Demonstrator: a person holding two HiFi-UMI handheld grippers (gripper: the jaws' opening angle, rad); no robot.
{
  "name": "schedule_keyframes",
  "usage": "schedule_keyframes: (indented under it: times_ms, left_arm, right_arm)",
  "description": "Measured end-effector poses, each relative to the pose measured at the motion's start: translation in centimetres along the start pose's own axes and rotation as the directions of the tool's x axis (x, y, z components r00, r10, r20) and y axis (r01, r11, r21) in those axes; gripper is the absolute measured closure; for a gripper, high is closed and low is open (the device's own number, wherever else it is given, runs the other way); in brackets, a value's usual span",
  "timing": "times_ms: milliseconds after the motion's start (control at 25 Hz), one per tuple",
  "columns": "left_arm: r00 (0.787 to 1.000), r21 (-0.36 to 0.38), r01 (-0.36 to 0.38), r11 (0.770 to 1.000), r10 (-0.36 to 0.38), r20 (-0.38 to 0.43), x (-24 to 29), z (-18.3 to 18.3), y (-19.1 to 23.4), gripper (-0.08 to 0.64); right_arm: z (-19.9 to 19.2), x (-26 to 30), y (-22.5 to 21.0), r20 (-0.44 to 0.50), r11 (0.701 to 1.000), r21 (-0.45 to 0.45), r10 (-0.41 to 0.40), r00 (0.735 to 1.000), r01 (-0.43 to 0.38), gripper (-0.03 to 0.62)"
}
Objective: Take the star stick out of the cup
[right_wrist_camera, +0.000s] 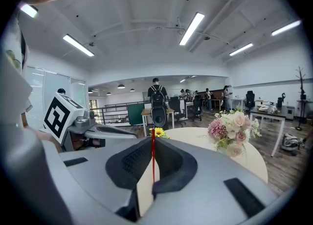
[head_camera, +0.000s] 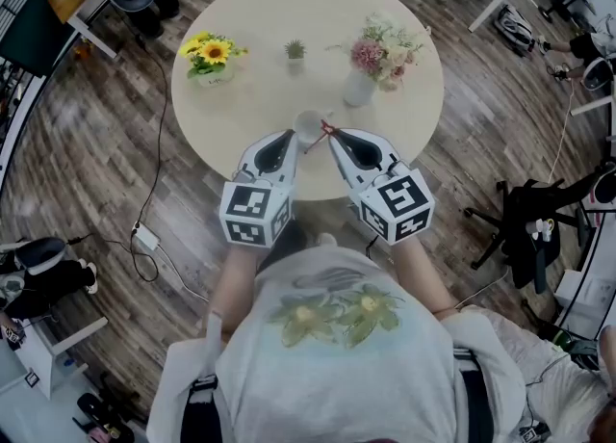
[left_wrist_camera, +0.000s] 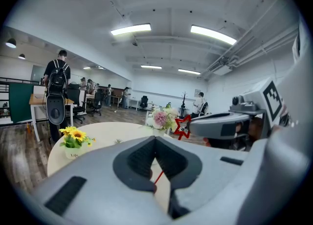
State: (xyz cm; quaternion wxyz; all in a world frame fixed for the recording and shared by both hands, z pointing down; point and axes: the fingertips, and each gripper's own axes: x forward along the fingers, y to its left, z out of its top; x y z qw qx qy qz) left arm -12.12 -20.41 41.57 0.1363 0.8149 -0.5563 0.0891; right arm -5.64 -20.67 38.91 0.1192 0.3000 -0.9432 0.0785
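A star stick [left_wrist_camera: 182, 126] shows its red star just above the left gripper [left_wrist_camera: 155, 141], whose jaws meet at the tips, with a stretch of stick visible in the gap below the star. The right gripper [left_wrist_camera: 191, 127] touches the star's right side. A pink bouquet [left_wrist_camera: 160, 118] stands just left of the star, and sunflowers [left_wrist_camera: 73, 137] well left of it, on a round table [left_wrist_camera: 112, 133].

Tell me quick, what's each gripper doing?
Left gripper: closed, tip at the cup; grip on it cannot be told.
Right gripper: closed on the star stick.
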Motion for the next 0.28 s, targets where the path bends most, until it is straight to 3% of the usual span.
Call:
schedule_keyframes:
  times_ms: [280]
  left_arm:
    - [1.000,-0.002,-0.002,1.000,0.002,0.004,0.04,0.06,0.03,0.557]
  right_arm:
    - [-0.13,-0.06,-0.31,-0.004,1.000,-0.004,-0.010,1.000,0.010,0.561]
